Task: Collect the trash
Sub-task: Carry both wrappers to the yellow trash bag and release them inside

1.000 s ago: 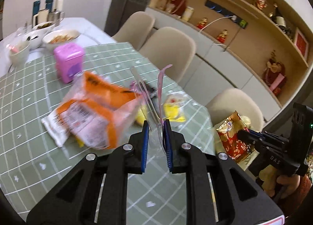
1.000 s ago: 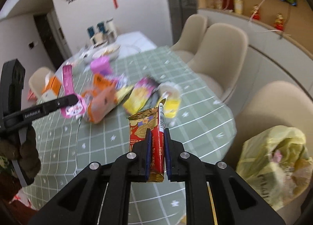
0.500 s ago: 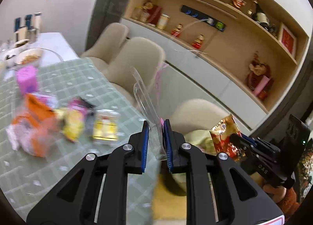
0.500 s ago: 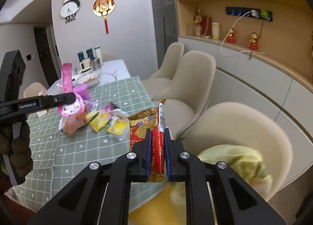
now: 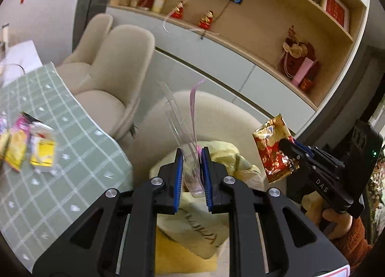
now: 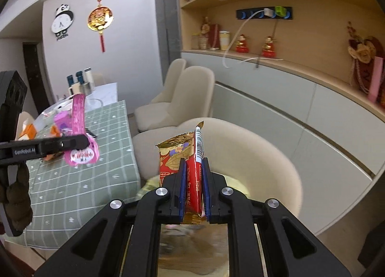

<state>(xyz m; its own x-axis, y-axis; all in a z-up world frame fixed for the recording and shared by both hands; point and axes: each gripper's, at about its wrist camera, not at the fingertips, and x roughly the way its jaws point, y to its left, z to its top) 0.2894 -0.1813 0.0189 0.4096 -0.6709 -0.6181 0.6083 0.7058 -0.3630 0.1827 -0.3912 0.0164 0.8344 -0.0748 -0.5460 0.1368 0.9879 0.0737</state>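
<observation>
While both claws hang over the yellow bag (image 5: 223, 154) on the chair (image 5: 231, 113), each pinches litter: the left claw (image 5: 192, 171) a clear and pink wrapper (image 5: 186, 137), the right claw (image 6: 193, 180) a red and gold packet (image 6: 190, 156). Released off-centre, the light wrappers could drift past the bag's mouth onto the seat. More wrappers (image 5: 36, 147) lie on the counter (image 5: 72, 180).

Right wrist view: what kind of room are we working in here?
Most likely a home dining room. A table under a green checked cloth has padded chairs alongside, a built-in shelf wall holds ornaments and jars, and a panda clock hangs by a red-and-gold charm.
</observation>
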